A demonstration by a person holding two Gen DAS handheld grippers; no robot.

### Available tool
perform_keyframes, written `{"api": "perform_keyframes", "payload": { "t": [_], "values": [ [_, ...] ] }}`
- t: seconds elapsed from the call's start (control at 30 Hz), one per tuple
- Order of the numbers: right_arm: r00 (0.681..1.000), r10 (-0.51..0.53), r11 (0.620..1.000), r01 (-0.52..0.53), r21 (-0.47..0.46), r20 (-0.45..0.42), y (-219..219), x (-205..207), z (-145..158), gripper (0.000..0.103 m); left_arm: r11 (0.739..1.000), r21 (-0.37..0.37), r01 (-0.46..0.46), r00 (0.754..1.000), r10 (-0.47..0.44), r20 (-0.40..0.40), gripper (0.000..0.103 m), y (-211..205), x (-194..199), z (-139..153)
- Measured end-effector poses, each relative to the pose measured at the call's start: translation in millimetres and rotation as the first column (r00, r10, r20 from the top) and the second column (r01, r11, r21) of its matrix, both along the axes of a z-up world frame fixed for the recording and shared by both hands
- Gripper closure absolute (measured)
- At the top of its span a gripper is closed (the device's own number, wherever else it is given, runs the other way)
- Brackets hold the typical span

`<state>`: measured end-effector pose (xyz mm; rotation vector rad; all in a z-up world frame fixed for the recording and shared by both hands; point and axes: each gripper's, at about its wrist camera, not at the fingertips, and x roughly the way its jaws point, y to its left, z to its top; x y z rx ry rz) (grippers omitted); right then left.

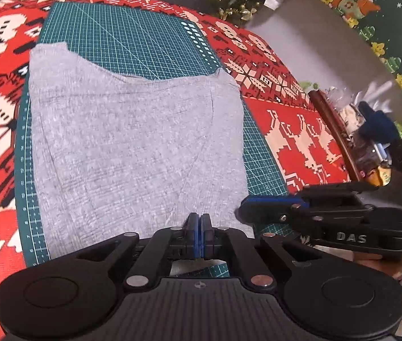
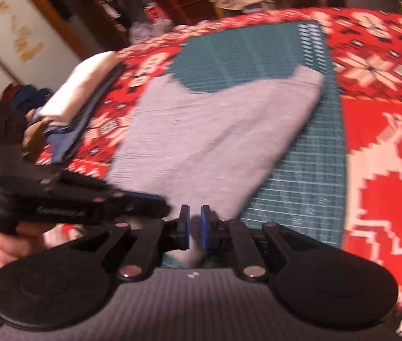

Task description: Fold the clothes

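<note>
1. Left wrist view has the surface [image 1: 300, 130] covered in a red Christmas cloth with white snowflakes and reindeer, knit-pixel style. A green cutting mat [image 1: 133, 37] with a white grid lies on top of it.
2. Room's pretty cluttered: a dark green Christmas hanging [image 1: 371, 8] with cartoon figures off to the right, some gold tinsel [image 1: 238, 0] past the far edge.
3. Right wrist view is blurry, but a stack of folded clothes [image 2: 79, 85], white on top with blue underneath, sits on the left end of the surface, and there's wooden furniture behind.
4. The grey garment [image 1: 133, 142] is a soft heathered knit, lying flat on the mat. Its far edge dips in a curve between two raised corners, and a faint diagonal crease runs down the right half. The left side hangs off the mat onto the red cloth.
5. Left tool [image 1: 200, 236] has its blue pads pressed together at the near edge of the garment; can't tell if any fabric is pinched between them.
6. Right tool [image 2: 196, 227] is parted just a little, with grey fabric in the gap, not clamped. It's just beside the left one at the near right corner.
</note>
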<state>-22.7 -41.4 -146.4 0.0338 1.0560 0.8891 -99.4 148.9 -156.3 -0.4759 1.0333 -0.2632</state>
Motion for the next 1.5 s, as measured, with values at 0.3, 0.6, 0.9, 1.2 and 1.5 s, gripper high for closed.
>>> {"api": "perform_keyframes", "payload": {
  "t": [0.3, 0.6, 0.9, 1.2, 1.5],
  "values": [
    [0.996, -0.081, 0.997, 0.081, -0.005, 0.031, -17, 19, 1, 0.093, 0.999, -0.038, 0.036, 0.999, -0.035, 0.033, 0.101, -7, -1, 15],
    [0.982, -0.182, 0.983, 0.182, 0.000, 0.057, -27, 50, -9, 0.093, 0.993, -0.005, 0.116, 0.993, -0.116, 0.002, 0.101, -38, 23, 2],
    [0.952, -0.297, 0.955, 0.296, 0.015, 0.075, -28, 96, -28, 0.092, 0.993, -0.018, 0.120, 0.992, -0.120, -0.029, 0.101, -36, 19, -3],
    [0.931, -0.358, 0.934, 0.354, 0.053, 0.077, -39, 117, -19, 0.090, 0.992, -0.020, 0.126, 0.991, -0.127, -0.030, 0.101, -36, 17, -5],
    [0.913, -0.401, 0.916, 0.401, 0.022, 0.077, -31, 145, -29, 0.091, 0.994, -0.013, 0.106, 0.994, -0.105, 0.014, 0.101, -30, 14, 10]
  ]
}}
